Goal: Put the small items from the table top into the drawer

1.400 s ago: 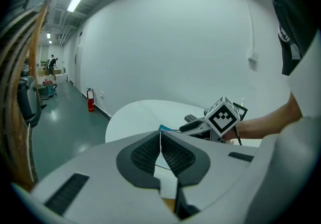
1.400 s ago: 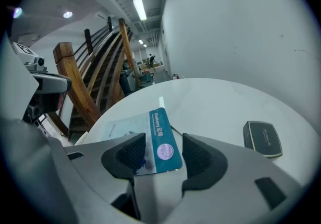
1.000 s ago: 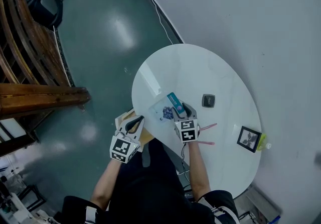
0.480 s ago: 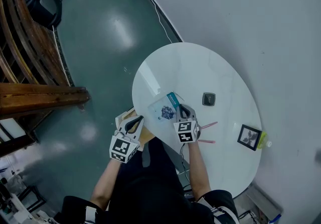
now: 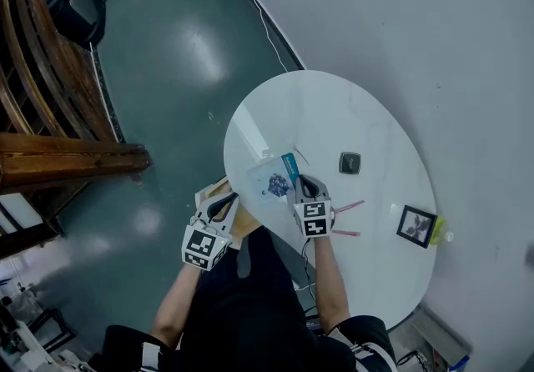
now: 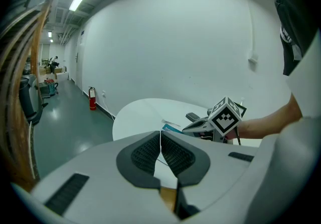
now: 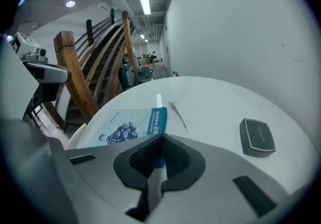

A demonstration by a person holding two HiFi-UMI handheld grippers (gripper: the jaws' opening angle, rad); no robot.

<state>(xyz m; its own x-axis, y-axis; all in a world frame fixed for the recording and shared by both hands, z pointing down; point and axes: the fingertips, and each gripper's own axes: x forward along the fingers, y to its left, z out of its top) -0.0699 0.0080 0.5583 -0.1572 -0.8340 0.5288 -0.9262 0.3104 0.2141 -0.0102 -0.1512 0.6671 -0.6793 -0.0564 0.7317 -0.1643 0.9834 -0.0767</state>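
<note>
Your right gripper (image 5: pixel 304 185) stood at the near edge of the white table (image 5: pixel 334 112), jaws pressed together on the teal end of the blueberry packet (image 5: pixel 272 182). The packet reached left from it toward the tan drawer (image 5: pixel 215 191), where your left gripper (image 5: pixel 224 203) hung closed and empty.

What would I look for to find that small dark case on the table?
Start at the white oval table by the wall. Near its middle lies the dark case. It is a flat, rounded black square with a thin pale rim line, unlike the printed blueberry packet, the pink sticks and the framed picture.
</note>
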